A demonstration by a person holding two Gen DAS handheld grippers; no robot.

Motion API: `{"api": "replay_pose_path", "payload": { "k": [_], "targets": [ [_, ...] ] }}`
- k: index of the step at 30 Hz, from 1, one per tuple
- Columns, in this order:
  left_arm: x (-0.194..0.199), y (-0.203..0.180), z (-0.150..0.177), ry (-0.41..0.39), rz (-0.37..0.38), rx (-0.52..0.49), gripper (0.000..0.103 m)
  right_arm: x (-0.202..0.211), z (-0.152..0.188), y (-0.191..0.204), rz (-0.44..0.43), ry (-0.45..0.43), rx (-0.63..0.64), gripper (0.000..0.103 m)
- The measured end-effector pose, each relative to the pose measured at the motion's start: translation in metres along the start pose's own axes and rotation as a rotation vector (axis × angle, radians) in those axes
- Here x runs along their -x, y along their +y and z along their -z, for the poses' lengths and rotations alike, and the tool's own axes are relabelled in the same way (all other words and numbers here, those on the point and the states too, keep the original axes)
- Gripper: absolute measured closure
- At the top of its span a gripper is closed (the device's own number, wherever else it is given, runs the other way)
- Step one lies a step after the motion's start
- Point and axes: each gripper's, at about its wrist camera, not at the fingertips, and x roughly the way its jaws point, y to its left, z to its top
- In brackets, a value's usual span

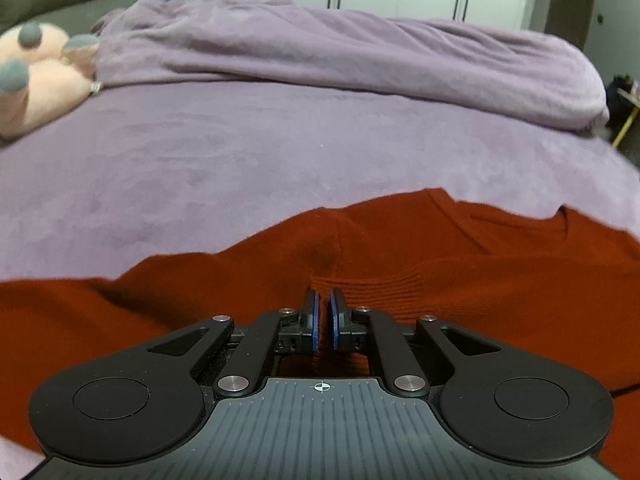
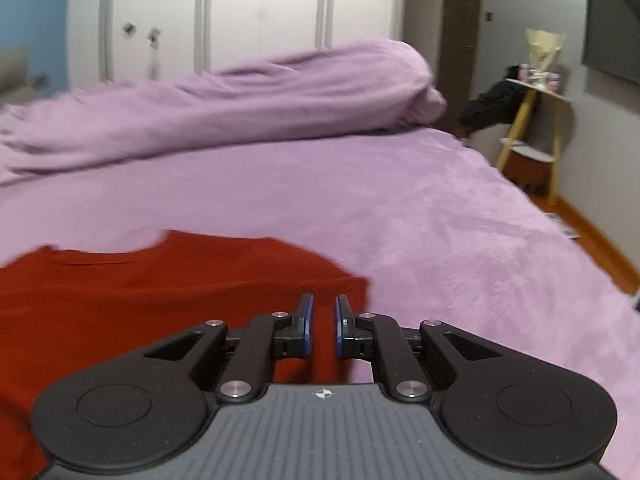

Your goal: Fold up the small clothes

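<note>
Covering the bed, a lilac blanket (image 1: pixel 280 152) gave a broad flat base; the red knit garment (image 1: pixel 400 248) lay spread on its near part. Above that garment's ribbed edge, the left gripper (image 1: pixel 324 304) had jaws nearly together — seemingly pinching the cloth. At its corner, the right gripper (image 2: pixel 324 308) showed a narrow gap, apparently empty.

Left hand-held gripper (image 1: pixel 323 300) nearly closed over red sweater (image 1: pixel 400 256), lilac bedspread (image 1: pixel 200 160), plush toy (image 1: pixel 36 76)
</note>
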Motion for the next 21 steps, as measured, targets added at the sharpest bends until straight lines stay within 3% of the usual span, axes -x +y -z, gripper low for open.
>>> {"api": "replay_pose_path", "payload": {
  "k": [4, 6, 8, 11, 13, 15, 17, 21],
  "targets": [
    [-0.004, -0.001, 0.003, 0.037, -0.024, -0.018, 0.093, -0.007, 0.027, 0.014, -0.020, 0.091, 0.066, 0.094],
    [-0.008, -0.003, 0.005, 0.051, -0.053, -0.042, 0.077, -0.010, 0.034, 0.020, 0.005, 0.071, 0.124, 0.094],
    [-0.006, -0.004, 0.007, 0.044, -0.082, -0.066, 0.071, -0.010, 0.031, 0.028, 0.029, 0.085, 0.158, 0.094],
    [0.011, 0.002, 0.005, 0.050, -0.041, -0.003, 0.069, 0.010, 0.026, 0.030, -0.047, 0.068, 0.089, 0.094],
    [0.018, 0.003, 0.006, 0.057, -0.008, 0.022, 0.061, 0.022, 0.033, 0.036, -0.082, 0.058, 0.086, 0.093],
    [0.020, -0.001, 0.010, 0.077, 0.000, 0.007, 0.056, 0.017, 0.045, 0.043, -0.061, 0.102, 0.125, 0.091],
    [0.016, -0.004, 0.015, 0.081, -0.021, -0.024, 0.050, 0.016, 0.053, 0.046, -0.051, 0.087, 0.138, 0.090],
    [0.022, 0.004, 0.018, 0.094, -0.021, 0.012, 0.046, 0.016, 0.041, 0.048, -0.052, 0.145, 0.139, 0.087]
  ]
}}
